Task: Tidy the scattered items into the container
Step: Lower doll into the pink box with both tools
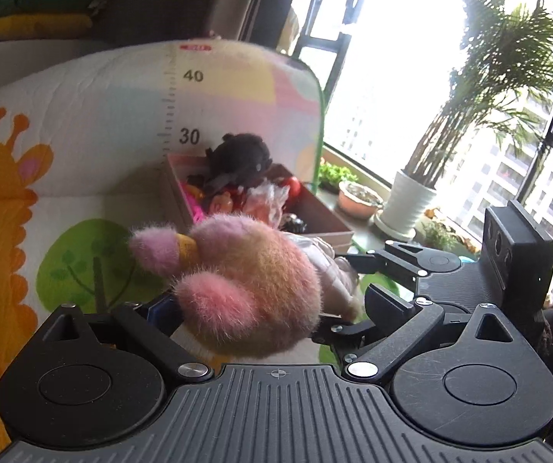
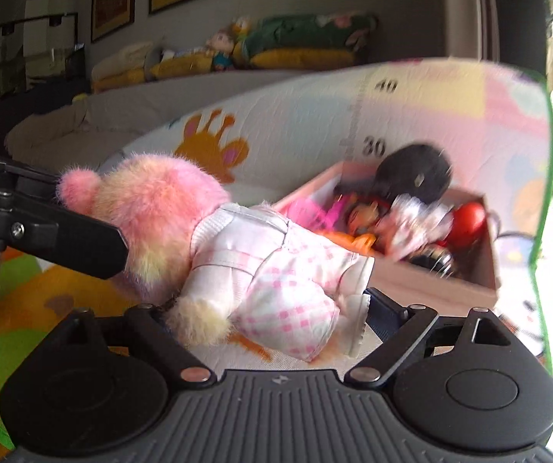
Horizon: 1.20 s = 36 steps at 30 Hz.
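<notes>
The fluffy pink toy (image 2: 207, 239) hangs between both claws. The left claw (image 1: 253, 308) pinches its head; the right claw (image 2: 272, 308) pinches its checked legs. The full toy box (image 2: 423, 281) sits at two o'clock on the play mat (image 2: 299, 115).

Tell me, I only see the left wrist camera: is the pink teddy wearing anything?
Observer: Yes. The teddy has a pink-and-white checked dress.
Operator: Who's holding its bottom half?
Observer: The right gripper is closed on it, at the skirt end.
Operator: Any other toys outside the box?
Observer: A doll sits on the ledge behind the mat.
</notes>
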Motion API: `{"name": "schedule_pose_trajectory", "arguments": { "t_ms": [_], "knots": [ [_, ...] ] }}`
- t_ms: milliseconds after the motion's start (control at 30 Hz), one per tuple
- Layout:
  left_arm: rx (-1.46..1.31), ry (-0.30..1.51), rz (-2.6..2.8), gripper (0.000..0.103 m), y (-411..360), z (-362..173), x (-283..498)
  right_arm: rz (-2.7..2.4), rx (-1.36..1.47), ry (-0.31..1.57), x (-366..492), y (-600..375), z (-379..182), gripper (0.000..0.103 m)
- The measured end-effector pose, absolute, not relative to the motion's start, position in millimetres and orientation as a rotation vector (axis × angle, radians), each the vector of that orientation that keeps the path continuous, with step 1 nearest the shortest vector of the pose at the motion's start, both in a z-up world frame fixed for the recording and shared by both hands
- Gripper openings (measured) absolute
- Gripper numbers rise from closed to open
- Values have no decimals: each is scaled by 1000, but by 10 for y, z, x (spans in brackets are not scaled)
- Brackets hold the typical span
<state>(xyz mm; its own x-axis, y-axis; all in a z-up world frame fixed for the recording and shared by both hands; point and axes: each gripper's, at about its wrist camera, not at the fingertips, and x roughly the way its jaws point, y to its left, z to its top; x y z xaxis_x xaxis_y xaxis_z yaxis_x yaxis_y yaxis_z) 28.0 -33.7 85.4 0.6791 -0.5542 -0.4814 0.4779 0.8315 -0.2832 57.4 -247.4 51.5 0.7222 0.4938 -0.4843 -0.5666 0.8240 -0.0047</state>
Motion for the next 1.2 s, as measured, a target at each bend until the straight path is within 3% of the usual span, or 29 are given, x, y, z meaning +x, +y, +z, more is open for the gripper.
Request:
{"name": "schedule_pose_trajectory", "arguments": {
  "t_ms": [200, 300, 433, 700, 867, 1200],
  "knots": [
    [-62, 474, -632, 99, -655, 1140, 773, 451, -200, 345, 823, -2623, 819, 93],
    [1, 441, -625, 99, -852, 1151, 1244, 400, -209, 358, 1243, -2672, 810, 103],
    [77, 541, -598, 99, -867, 920, 1606, 407, -228, 418, 1425, -2755, 699, 103],
    [59, 515, -406, 99, -491, 810, 1772, 305, -75, 383, 1737, -3191, 821, 103],
    [71, 578, -259, 99, -431, 564, 2099, 198, 23, 498, 2192, -3296, 531, 103],
    [260, 493, -284, 100, -914, 653, 2417, 119, -5, 505, 2070, -3405, 501, 103]
  ]
}}
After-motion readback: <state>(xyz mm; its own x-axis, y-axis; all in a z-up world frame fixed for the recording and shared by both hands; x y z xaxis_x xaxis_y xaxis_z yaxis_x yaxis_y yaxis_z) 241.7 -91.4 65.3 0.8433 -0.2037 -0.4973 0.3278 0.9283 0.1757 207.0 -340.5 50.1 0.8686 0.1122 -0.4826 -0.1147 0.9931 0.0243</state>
